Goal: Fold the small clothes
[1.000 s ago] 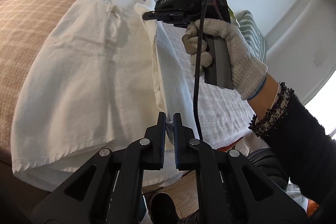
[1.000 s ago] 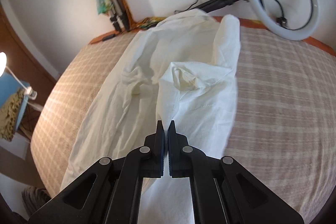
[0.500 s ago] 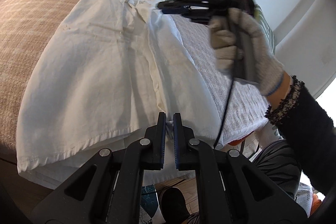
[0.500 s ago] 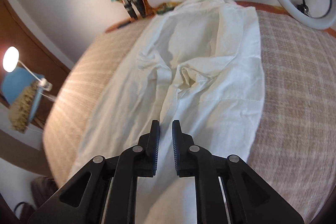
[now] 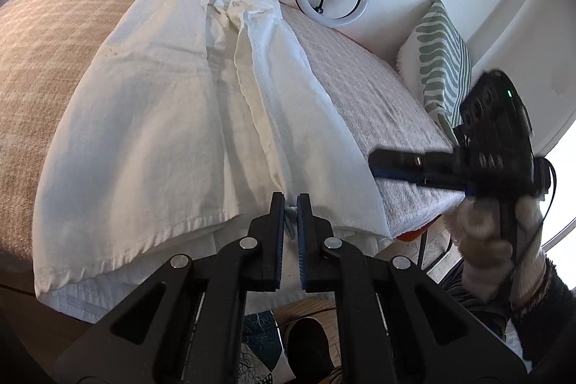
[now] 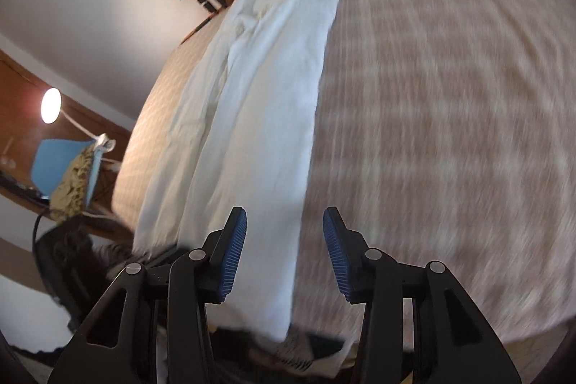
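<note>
1. Left wrist view: left tool (image 5: 291, 204) clamped on near hem of white garment (image 5: 172, 117), which lies lengthwise on the bed (image 5: 46, 35), both sides folded in to the middle. Right tool (image 5: 381, 164) at right over bed edge, in gloved hand (image 5: 493, 240); blurred.
2. Right wrist view: right tool (image 6: 284, 229) w/ jaws opening, nothing between pads; garment (image 6: 266, 96) below, left of centre, running to far end of bed (image 6: 450, 96).

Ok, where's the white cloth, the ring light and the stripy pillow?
white cloth (image 5: 151, 117): left wrist view, on its broad flat left panel.
ring light (image 5: 360, 8): left wrist view, on the right side of its white ring.
stripy pillow (image 5: 444, 60): left wrist view, on its green-striped front face.
</note>
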`<control>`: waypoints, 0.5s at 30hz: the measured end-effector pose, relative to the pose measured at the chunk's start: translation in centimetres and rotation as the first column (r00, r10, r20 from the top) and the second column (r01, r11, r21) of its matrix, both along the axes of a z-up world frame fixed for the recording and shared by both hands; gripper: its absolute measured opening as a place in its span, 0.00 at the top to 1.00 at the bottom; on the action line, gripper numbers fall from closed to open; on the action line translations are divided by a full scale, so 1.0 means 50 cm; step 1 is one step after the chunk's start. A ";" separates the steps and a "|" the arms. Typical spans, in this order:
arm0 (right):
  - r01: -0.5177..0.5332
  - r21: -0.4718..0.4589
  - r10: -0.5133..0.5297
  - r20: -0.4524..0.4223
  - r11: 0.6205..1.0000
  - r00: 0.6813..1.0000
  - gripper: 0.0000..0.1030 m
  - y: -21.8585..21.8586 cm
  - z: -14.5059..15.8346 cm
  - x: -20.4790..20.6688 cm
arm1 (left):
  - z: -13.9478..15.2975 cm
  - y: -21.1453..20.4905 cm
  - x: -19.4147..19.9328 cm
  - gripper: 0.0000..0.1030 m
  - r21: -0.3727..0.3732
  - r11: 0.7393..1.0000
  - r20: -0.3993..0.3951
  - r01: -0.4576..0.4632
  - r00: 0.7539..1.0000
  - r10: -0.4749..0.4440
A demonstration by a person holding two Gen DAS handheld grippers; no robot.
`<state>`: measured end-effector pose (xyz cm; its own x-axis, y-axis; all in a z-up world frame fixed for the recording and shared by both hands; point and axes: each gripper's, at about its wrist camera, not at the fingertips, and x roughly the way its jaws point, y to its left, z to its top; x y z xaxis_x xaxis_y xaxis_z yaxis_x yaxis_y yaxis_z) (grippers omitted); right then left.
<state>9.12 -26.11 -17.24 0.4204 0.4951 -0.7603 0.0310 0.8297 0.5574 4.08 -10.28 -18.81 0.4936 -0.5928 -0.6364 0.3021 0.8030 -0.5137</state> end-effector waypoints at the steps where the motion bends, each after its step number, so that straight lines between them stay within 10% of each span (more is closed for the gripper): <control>1: -0.010 0.018 0.010 -0.008 1.000 1.000 0.57 0.008 -0.007 -0.012 | -0.001 -0.001 0.002 0.96 0.002 1.000 -0.004 -0.003 1.000 0.003; 4: -0.023 0.024 0.023 0.001 0.999 1.000 0.60 0.026 -0.015 -0.034 | -0.005 0.001 0.006 0.96 0.010 1.000 -0.013 -0.002 1.000 0.002; 6: -0.035 0.063 0.036 -0.017 0.997 0.999 0.97 0.031 -0.023 -0.034 | -0.007 -0.003 0.005 0.96 0.027 1.000 -0.010 0.003 1.000 -0.003; 15: -0.038 -0.038 0.039 0.021 0.999 0.999 0.99 0.059 0.002 -0.060 | -0.005 -0.027 0.001 0.96 0.089 0.995 0.011 0.040 0.999 -0.041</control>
